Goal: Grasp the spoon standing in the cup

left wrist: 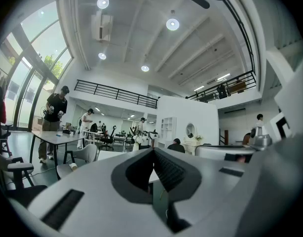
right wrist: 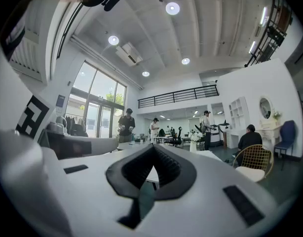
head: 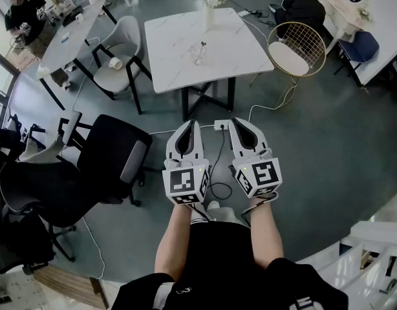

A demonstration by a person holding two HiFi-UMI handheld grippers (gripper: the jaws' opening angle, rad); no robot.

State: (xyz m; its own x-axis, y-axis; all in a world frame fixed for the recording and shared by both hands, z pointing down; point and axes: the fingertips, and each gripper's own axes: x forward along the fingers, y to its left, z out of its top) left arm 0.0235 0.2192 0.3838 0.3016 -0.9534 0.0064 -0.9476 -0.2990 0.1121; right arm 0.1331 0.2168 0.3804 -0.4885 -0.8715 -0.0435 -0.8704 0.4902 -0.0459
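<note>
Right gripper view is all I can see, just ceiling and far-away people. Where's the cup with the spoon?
Observer: The cup stands on the white table ahead of you, with the spoon standing in it.
Operator: Is my tool close to it?
Observer: No, the right tool is over the floor, short of the table's near edge.
Operator: What about the other tool?
Observer: The left tool is right beside yours, shut and holding nothing.

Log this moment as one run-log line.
left tongs: shut, empty, level | right tongs: shut, empty, level | metal spoon: standing in clear glass cup on white marble table, untouched, far ahead
</note>
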